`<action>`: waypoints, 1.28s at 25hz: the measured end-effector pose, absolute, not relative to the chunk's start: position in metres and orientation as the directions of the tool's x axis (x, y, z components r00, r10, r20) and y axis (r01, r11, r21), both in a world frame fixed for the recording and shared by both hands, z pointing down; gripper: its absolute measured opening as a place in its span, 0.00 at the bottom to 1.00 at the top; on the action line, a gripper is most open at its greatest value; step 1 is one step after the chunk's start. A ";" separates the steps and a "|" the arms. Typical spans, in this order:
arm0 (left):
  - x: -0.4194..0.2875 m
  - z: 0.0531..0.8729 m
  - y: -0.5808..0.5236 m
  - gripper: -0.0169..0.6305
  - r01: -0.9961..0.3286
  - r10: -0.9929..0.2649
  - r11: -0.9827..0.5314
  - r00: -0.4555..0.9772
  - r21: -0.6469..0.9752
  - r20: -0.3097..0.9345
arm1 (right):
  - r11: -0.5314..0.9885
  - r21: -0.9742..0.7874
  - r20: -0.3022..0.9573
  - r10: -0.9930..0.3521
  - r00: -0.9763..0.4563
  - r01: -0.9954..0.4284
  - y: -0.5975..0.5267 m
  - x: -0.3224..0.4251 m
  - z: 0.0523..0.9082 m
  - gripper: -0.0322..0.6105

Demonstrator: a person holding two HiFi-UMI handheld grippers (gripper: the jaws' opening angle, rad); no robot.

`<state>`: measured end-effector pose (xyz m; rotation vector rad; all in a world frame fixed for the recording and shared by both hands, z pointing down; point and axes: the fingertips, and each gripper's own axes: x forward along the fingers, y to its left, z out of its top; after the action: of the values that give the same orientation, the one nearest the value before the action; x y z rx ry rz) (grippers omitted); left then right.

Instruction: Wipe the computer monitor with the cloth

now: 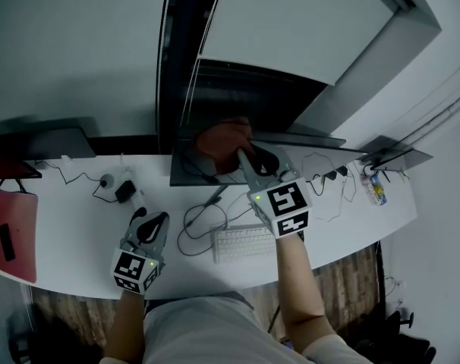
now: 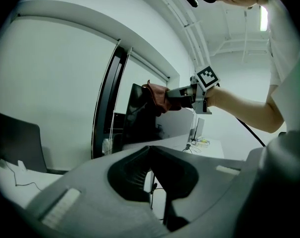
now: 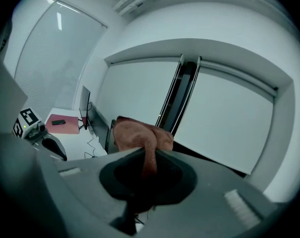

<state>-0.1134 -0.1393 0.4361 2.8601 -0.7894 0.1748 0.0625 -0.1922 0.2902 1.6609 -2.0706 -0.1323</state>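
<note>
The reddish-brown cloth (image 3: 139,135) is bunched up against the dark screen of the computer monitor (image 1: 279,101), near the screen's upper edge, as the left gripper view shows from the side. The right gripper (image 1: 249,159) holds it there: in the right gripper view a fold of the cloth runs down between the two jaws, which are pinched on it, and the rest of the cloth bulges out beyond the tips. The person's right forearm (image 1: 294,279) reaches forward from the near edge of the scene, with the marker cube (image 1: 281,205) on top of the gripper facing up. The monitor stands at the far side of a white desk (image 1: 70,226), in front of a black window frame (image 1: 175,51). Just near of the monitor's foot lies a white keyboard (image 1: 241,243), with dark cables (image 1: 196,226) looping to its left. The left gripper (image 1: 155,222) is held low over the near left part of the desk, well apart from the monitor; its jaws are pressed together with nothing between them, and it points toward the screen. Farther left stands a second dark screen (image 1: 40,144), and at the far left edge of the desk lies a red pad (image 1: 17,214) with a small dark device (image 1: 6,242) on it. At the right end of the desk is a small bottle (image 1: 376,190).
</note>
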 end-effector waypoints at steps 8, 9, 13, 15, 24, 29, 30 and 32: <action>-0.070 0.439 -0.127 0.04 -0.503 -0.482 -0.856 0.859 0.117 0.170 | 0.247 0.333 0.292 -0.945 -0.150 -0.910 -0.180 0.113 0.290 0.13; -0.064 0.439 -0.125 0.04 -0.502 -0.480 -0.857 0.860 0.116 0.171 | 0.249 0.328 0.290 -0.945 -0.153 -0.912 -0.179 0.120 0.290 0.13; -0.039 0.444 -0.125 0.04 -0.500 -0.477 -0.858 0.861 0.119 0.176 | 0.253 0.314 0.284 -0.945 -0.164 -0.915 -0.171 0.145 0.290 0.13; -0.025 0.446 -0.123 0.04 -0.495 -0.472 -0.861 0.863 0.116 0.181 | 0.251 0.310 0.278 -0.946 -0.165 -0.917 -0.166 0.159 0.290 0.13; 0.030 0.451 -0.109 0.04 -0.474 -0.446 -0.875 0.869 0.097 0.216 | 0.203 0.287 0.258 -0.958 -0.128 -0.936 -0.142 0.234 0.291 0.13; 0.062 0.450 -0.097 0.04 -0.461 -0.433 -0.884 0.872 0.084 0.227 | 0.163 0.268 0.243 -0.965 -0.097 -0.950 -0.126 0.281 0.292 0.13; 0.068 0.450 -0.095 0.04 -0.459 -0.431 -0.885 0.873 0.082 0.231 | 0.158 0.261 0.238 -0.967 -0.095 -0.952 -0.122 0.290 0.292 0.13; 0.080 0.452 -0.090 0.04 -0.458 -0.429 -0.886 0.872 0.080 0.237 | 0.153 0.249 0.225 -0.970 -0.097 -0.956 -0.116 0.306 0.292 0.13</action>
<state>0.0799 -0.0903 0.4516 2.9088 -0.6920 0.3218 0.3065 -0.1160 0.2924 1.8493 -2.1043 -0.0556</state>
